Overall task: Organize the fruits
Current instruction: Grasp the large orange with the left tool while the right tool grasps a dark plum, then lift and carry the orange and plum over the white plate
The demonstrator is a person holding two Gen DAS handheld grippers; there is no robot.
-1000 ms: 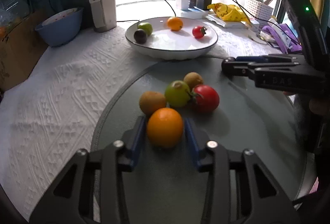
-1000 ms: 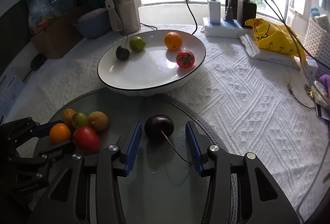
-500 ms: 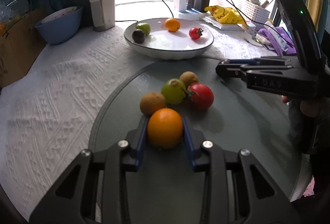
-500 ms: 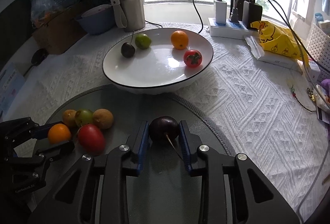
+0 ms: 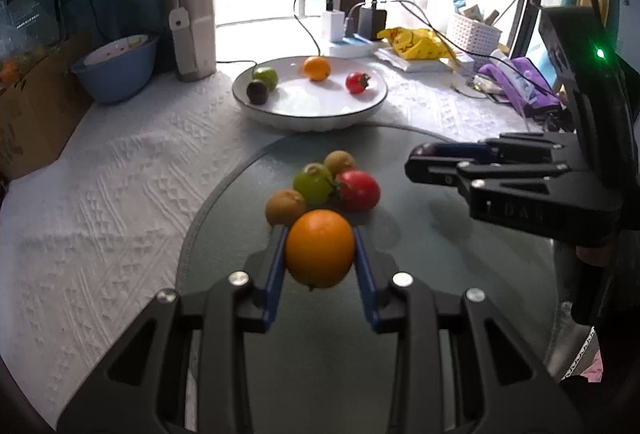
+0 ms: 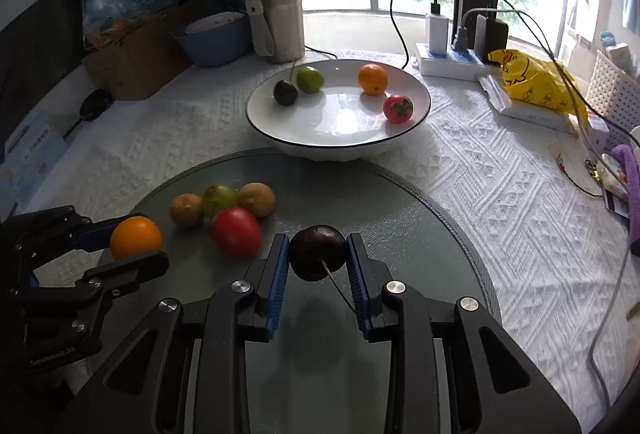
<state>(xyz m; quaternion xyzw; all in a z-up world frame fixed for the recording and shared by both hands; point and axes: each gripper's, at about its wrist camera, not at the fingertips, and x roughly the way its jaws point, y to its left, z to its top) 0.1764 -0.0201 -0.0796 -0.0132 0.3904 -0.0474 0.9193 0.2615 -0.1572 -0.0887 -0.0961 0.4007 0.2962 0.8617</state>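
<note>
Left wrist view: the left gripper (image 5: 320, 254) has its blue-padded fingers (image 5: 276, 266) clamped on an orange (image 5: 320, 248), one pad on each side. The fruit is round with no clear long axis, and a small nub shows on its underside, pointing down. It appears raised just clear of the round glass mat (image 5: 440, 234), near the mat's middle. Just past it a cluster of four fruits rests on the mat, touching one another: a brown fruit (image 5: 285, 207), a green fruit (image 5: 313, 183), a red tomato (image 5: 358, 190) and a second brown fruit (image 5: 339, 162). Beyond the mat's far edge a white plate (image 5: 372, 106) sits on the desk (image 5: 100, 194), carrying a dark cherry, a green fruit, an orange and a tomato spread along its far rim. The right gripper (image 5: 416, 164) enters from the right edge.

Right wrist view: the right gripper (image 6: 318, 258) has its fingers (image 6: 278, 270) closed on a dark cherry (image 6: 318, 252), toward the near right of the mat (image 6: 420, 226). The cherry's stem (image 6: 340, 288) points back toward the camera and down to the right. The left gripper (image 6: 132, 244) holds the orange (image 6: 136, 236) at the mat's left edge. The plate (image 6: 280, 130) stands beyond the mat, touching its far edge.
</note>
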